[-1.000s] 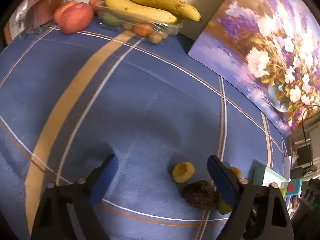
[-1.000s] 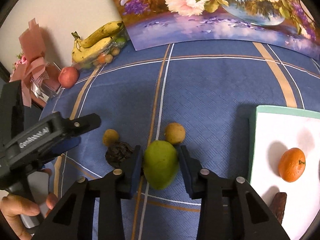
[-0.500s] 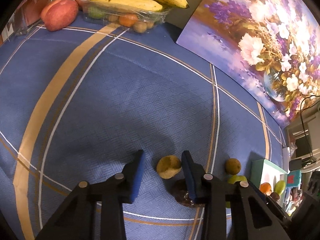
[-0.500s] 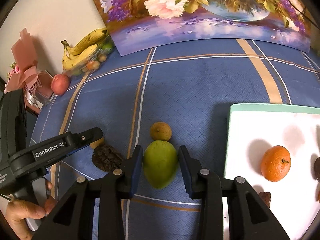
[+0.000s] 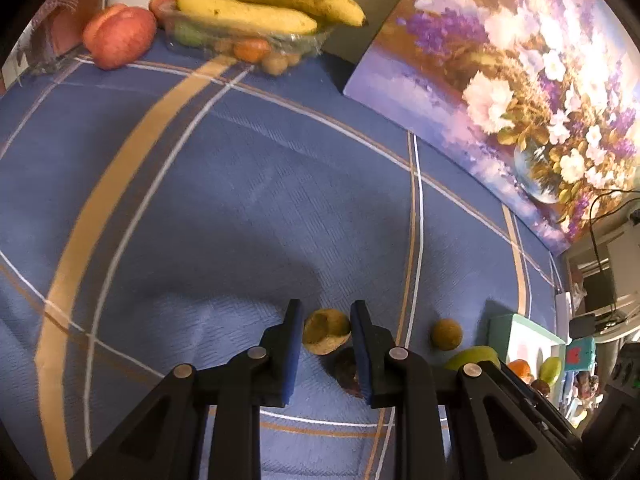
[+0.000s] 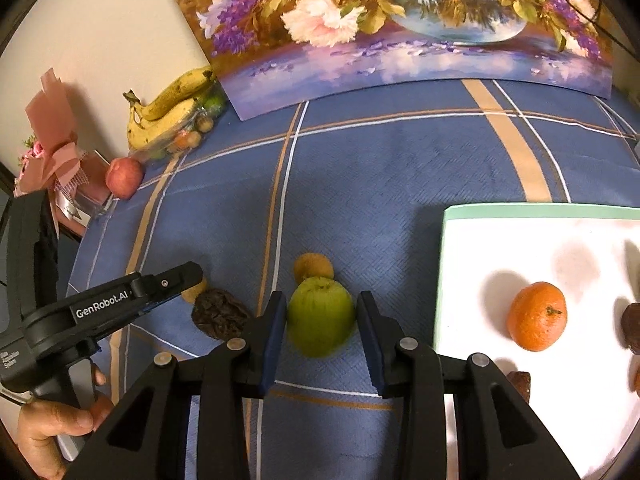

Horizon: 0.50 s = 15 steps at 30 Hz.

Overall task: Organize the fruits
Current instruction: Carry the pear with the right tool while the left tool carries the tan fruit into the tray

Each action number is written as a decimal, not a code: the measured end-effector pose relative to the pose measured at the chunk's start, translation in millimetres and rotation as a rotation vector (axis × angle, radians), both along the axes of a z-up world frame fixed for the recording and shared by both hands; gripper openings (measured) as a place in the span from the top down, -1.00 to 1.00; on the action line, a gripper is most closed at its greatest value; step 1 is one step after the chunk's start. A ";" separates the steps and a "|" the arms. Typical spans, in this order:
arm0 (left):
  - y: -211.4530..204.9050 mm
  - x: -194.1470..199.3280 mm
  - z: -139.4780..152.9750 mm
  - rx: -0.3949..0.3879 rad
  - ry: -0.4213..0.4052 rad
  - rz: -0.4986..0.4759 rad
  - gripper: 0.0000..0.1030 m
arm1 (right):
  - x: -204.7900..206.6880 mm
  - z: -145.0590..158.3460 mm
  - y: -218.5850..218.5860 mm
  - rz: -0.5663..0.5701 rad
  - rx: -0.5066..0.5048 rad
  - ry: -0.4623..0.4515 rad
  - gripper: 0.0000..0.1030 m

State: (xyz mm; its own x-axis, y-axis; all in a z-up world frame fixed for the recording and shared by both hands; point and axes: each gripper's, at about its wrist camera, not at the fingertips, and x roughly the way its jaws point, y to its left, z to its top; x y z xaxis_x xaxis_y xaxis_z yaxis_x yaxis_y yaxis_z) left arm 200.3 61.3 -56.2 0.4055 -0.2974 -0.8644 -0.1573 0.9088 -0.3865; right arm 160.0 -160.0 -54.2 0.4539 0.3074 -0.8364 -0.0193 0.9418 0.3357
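Observation:
On the blue plaid cloth (image 5: 240, 200), my left gripper (image 5: 326, 328) is shut on a small yellow-brown fruit (image 5: 326, 336), one blue pad on each side of it. A dark wrinkled fruit (image 5: 348, 372) lies just behind it, partly hidden by the right finger. My right gripper (image 6: 321, 316) is shut on a green fruit (image 6: 320, 320), which rests low over the cloth. A small round brown fruit (image 6: 313, 266) sits right beyond the green one. The dark wrinkled fruit (image 6: 219, 319) lies left of the right gripper.
A white tray with a green rim (image 6: 520, 210) at the right holds an orange (image 6: 537, 316) and dark pieces. Bananas (image 5: 256, 4) in a clear box and a red apple (image 5: 118, 36) sit at the far edge. A flower painting (image 6: 400, 20) leans behind. A hand (image 6: 52, 428) holds the left gripper.
The left gripper's jaws came together from wide open around the small yellow-brown fruit and now press on it. The right gripper has kept its hold on the green fruit.

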 end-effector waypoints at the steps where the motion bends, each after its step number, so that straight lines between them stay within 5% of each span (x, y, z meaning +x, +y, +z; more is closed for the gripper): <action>1: 0.8 -0.8 3.0 0.001 -0.007 0.003 0.50 | -2.0 3.5 -1.1 -0.002 0.004 -0.007 0.28; 15: 0.8 -37.6 75.7 0.044 -0.161 0.009 0.50 | -36.4 51.8 -19.0 -0.039 0.005 -0.114 0.29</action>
